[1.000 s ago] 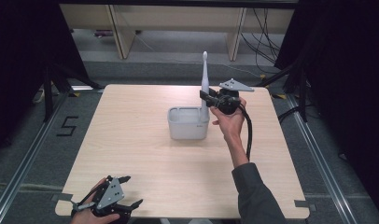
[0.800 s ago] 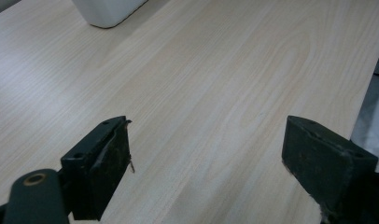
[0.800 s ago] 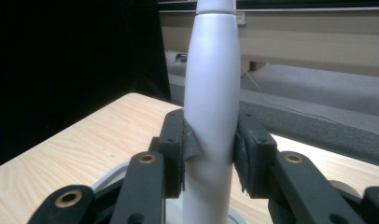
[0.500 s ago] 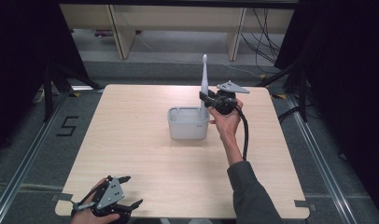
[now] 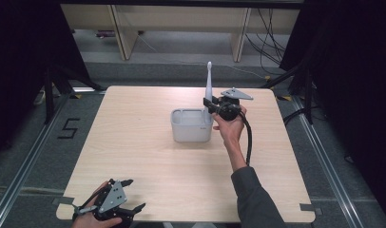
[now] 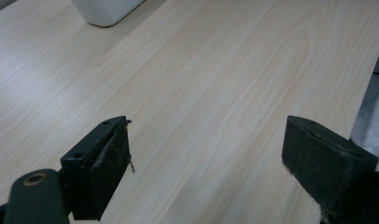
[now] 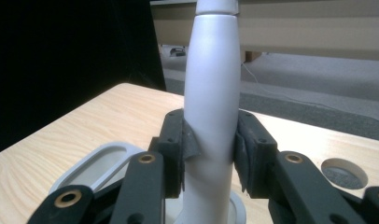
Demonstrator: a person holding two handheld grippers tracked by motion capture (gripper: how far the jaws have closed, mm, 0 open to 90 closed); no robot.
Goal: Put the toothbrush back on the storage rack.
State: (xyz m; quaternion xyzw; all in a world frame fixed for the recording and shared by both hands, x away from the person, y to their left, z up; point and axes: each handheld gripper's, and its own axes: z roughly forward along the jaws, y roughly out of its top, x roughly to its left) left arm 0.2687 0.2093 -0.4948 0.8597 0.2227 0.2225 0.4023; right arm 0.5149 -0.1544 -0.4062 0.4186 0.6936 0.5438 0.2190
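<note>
Left gripper: at the near left corner of the table, held in the person's left hand. Its jaws stand wide apart with nothing between them; the left gripper view shows bare wood under the gap.

White holder: near the table's middle, a little toward the far side, upright and open at the top, well apart from the left gripper.

Right gripper: at the holder's right far corner, in the person's right hand. Its jaws are partly closed, and the pads press on both sides of the white toothbrush. The toothbrush stands upright, head uppermost, its lower end over the holder's right end. Whether it touches the holder cannot be told.
</note>
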